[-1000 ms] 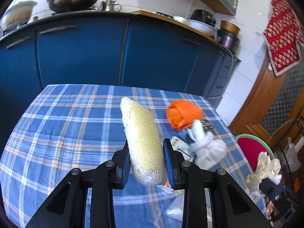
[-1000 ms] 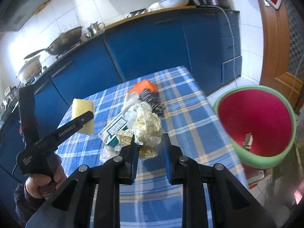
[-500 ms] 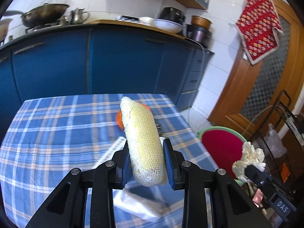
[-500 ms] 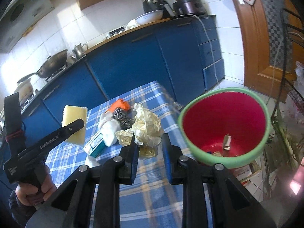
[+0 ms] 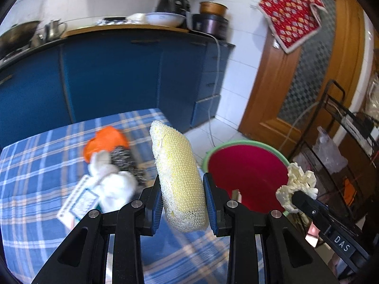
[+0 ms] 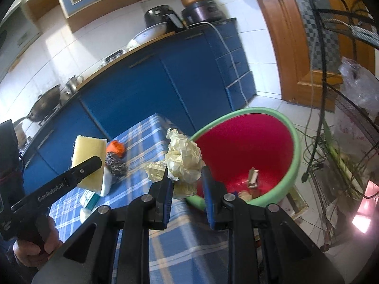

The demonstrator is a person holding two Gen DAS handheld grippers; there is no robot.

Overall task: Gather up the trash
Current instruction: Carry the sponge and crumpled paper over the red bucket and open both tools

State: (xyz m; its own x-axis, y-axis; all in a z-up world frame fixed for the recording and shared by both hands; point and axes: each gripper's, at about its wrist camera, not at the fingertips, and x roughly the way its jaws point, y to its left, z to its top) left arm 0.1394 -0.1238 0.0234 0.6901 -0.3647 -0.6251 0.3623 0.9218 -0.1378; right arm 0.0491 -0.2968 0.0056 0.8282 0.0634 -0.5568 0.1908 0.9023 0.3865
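Your left gripper (image 5: 182,189) is clamped on a yellow sponge (image 5: 178,177), both blue pads pressing its narrow sides; the sponge stands nearly upright between them, lifted clear of the table (image 5: 35,189). Your right gripper (image 6: 187,184) is closed on a wad of crumpled cream paper (image 6: 183,159), most of it bulging above the pads.

In the right wrist view the paper sits at the table's far corner, just beside the green rim of the red bin (image 6: 293,156), which stands on the floor against the table edge. The bin's mouth is open and unobstructed; a few small scraps (image 6: 252,178) lie at its bottom. In the left wrist view the sponge overlaps the table's right edge, with the bin just to its right.

Left on the checked cloth near that edge: an orange bag (image 5: 104,142), a steel scourer (image 5: 124,161), a knotted white bag (image 5: 111,184) and a small printed carton (image 5: 79,203), bunched together and touching.

To the right of the bin a black wire rack (image 6: 343,142) stands close, narrowing the room on that side. Blue cabinets (image 5: 106,75) run behind the table.
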